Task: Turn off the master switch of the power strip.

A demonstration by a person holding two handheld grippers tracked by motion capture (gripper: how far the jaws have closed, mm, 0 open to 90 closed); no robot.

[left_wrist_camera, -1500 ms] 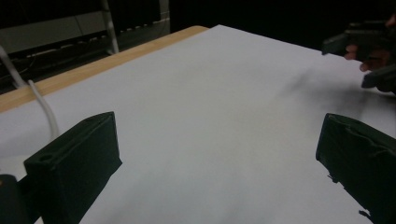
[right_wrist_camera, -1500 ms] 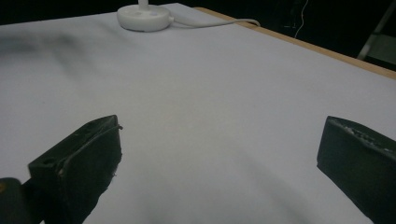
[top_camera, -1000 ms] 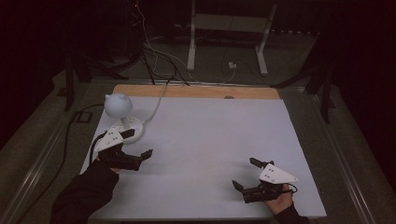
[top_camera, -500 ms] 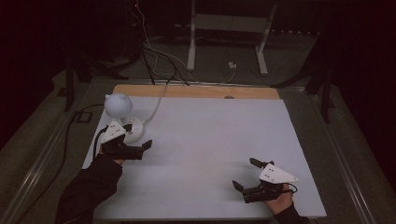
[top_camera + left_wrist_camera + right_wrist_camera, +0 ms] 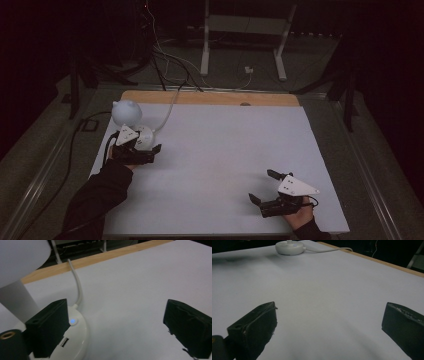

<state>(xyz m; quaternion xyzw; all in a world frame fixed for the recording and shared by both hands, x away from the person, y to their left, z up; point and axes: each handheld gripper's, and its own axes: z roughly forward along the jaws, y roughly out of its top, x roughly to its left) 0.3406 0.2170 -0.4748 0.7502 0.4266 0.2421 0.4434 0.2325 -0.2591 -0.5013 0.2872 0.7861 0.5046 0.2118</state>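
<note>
White tabletop point(image 5: 225, 150), left gripper point(image 5: 145, 148) (jaws wide) now nearer lamp base point(image 5: 145, 134); right gripper point(image 5: 265, 187) unmoved, wide.

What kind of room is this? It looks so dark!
Probably a lab or workshop set up for recording. A white-topped table holds a small lamp, loose cables run over the floor, and a metal stand sits behind it.

table point(image 5: 230, 150): matt white sheet, smooth | far edge point(image 5: 210, 98): bare light wood | lamp base point(image 5: 75, 340): glossy white plastic | lamp shade point(image 5: 126, 112): smooth, milky matt | jaws: matt black, rough-edged pads
</note>
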